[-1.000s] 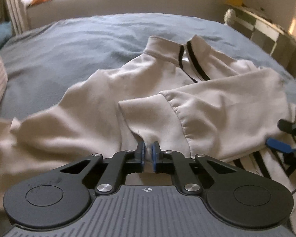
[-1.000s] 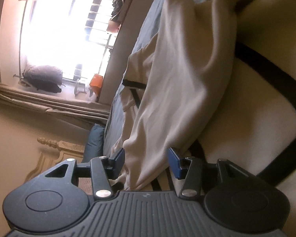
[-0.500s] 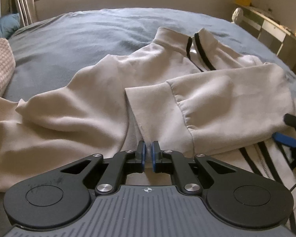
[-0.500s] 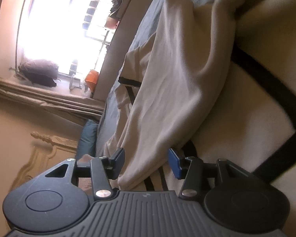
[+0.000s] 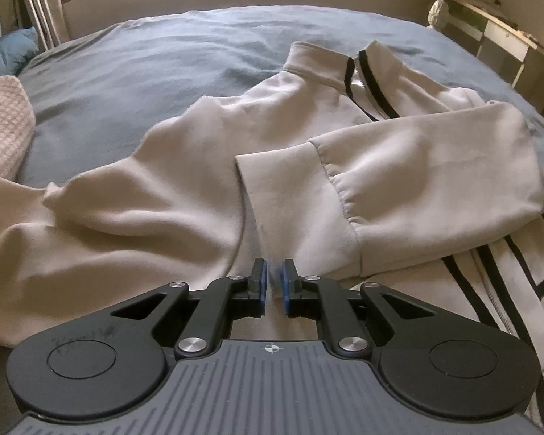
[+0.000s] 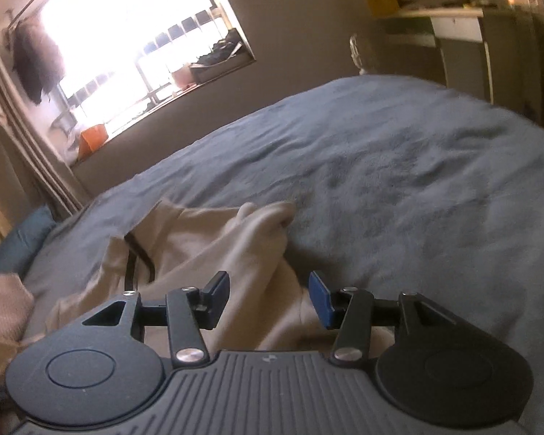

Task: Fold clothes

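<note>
Fleece, soft and cream-coloured, makes up the jacket (image 5: 206, 195) spread across the bed (image 5: 156, 61), whose blue-grey cover looks brushed and slightly rumpled. The jacket has a stand-up collar (image 5: 319, 61) edged with black zip tape, and one sleeve (image 5: 399, 181) is folded across the chest, its cuff a flat rectangle with a gathered seam. Black stripes run over the fabric at the lower right. The left gripper (image 5: 273, 282) has its blue-padded fingers (image 5: 260, 282) drawn nearly together with a narrow gap, pinching a thin fold of cloth just below the cuff. The right gripper (image 6: 270, 293) hangs above the jacket's far shoulder with fingers (image 6: 321, 299) spread wide, gripping nothing. A waffle-knit pink blanket (image 5: 1, 123) lies at the bed's left edge, beside a blue pillow (image 5: 9, 50).
</note>
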A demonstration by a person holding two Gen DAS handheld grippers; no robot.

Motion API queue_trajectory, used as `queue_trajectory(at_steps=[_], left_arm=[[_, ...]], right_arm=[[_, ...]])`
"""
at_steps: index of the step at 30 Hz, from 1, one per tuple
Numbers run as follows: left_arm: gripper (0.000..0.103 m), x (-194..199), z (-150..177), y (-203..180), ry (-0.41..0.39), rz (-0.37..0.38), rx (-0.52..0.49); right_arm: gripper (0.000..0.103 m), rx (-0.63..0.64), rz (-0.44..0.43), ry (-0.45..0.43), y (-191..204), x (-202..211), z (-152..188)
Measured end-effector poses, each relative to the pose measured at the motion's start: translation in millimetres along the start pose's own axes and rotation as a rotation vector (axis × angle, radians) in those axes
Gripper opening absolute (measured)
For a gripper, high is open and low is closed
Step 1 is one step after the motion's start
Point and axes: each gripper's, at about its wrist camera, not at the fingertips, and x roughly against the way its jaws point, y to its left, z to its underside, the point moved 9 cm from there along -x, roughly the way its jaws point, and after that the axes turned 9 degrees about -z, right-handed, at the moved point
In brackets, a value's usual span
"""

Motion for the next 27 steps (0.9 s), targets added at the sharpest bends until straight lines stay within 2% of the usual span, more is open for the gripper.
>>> queue_trajectory(at_steps=[3,5,9,11,12,16,18,23,26,27], left_arm=[[0.009,6.4,0.5,5.6,0.006,-0.017,-0.002],[0.010,15.2,-6.5,10.6,-0.018,-0.026,-0.019],[0.025,23.8,-33.2,-0.3,-0.084,-0.015,-0.144],[0.030,20.4,-52.7,-22.5,-0.081,0.035,-0.205],[0.039,18.4,-62.6,-34.0,-0.078,0.067,-0.220],[0.058,6.4,-108.3,-90.0,-0.092,0.213,-0.209],[0.069,-0.6,-127.8,-119.1,-0.109,0.262,-0.188],[0.069,-14.8,-152.8,-200.2,-0.126,0.401,-0.212],[0.080,-18.5,-156.9,-244.3,-0.142,0.473,-0.265],[0.083,-20.5,-157.3,-248.5,-0.148,0.468,-0.270]], right_arm=[[0.052,-0.063,0.002,0.032,-13.3,-20.4,-4.4],[0.052,-0.098,-0.008,0.044,-19.3,-32.3,-6.8],[0.052,-0.264,-0.094,0.025,-31.6,-45.2,-13.3],[0.052,-0.365,-0.133,0.014,-42.1,-54.2,-19.0],[0.052,-0.406,-0.144,0.018,-47.7,-59.3,-21.1],[0.053,-0.554,-0.176,0.054,-68.4,-82.5,-23.7],[0.054,-0.618,-0.204,0.085,-75.1,-96.0,-22.5],[0.055,-0.614,-0.304,0.119,-65.1,-110.9,-30.6],[0.055,-0.573,-0.371,0.135,-53.2,-107.9,-38.3],[0.055,-0.559,-0.393,0.144,-50.0,-107.9,-40.4]])
